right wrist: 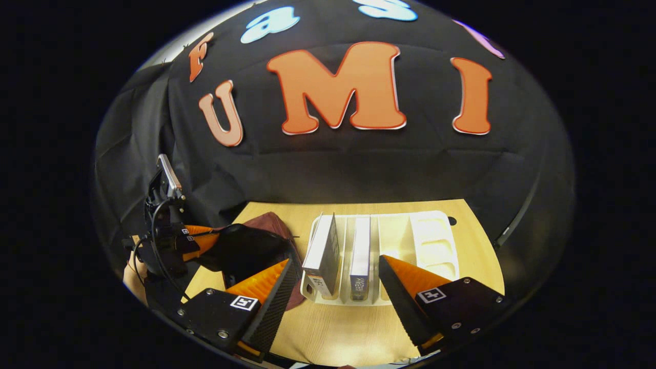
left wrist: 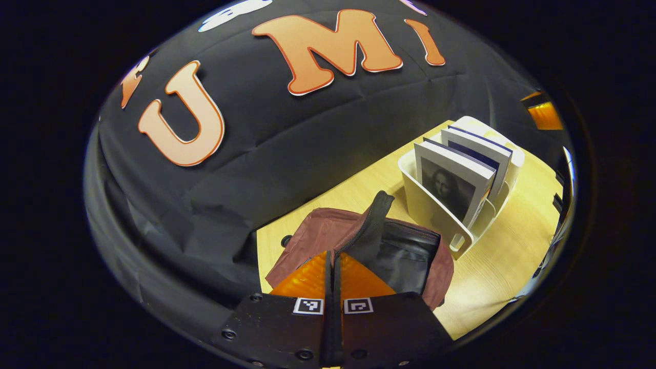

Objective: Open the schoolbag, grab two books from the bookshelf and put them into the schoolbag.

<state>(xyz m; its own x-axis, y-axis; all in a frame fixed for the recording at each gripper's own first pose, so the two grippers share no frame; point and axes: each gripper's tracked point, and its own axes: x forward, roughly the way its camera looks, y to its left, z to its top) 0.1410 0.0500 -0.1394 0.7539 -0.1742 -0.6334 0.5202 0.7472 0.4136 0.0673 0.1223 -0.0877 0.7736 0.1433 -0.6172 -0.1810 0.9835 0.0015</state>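
The maroon schoolbag [left wrist: 312, 230] lies on the table with its black lining [left wrist: 405, 256] showing through the mouth. My left gripper [left wrist: 334, 253] is shut on the bag's upper edge and holds that flap raised. To the bag's right, a white bookshelf rack [left wrist: 425, 205] holds two upright books [left wrist: 451, 184] [left wrist: 482, 151]. In the right gripper view, my right gripper [right wrist: 335, 269] stands open in front of the rack [right wrist: 433, 241], apart from it, with both books [right wrist: 323, 251] [right wrist: 360, 246] framed between its fingers. The left gripper [right wrist: 205, 237] shows at the left, pinching the schoolbag [right wrist: 251, 251].
The wooden table [right wrist: 348, 328] carries the bag and rack, with bare surface in front of the rack. The rack's right slots hold nothing. The black cloth wall rises just behind the table. A hand [right wrist: 130, 279] holds the left gripper at the far left.
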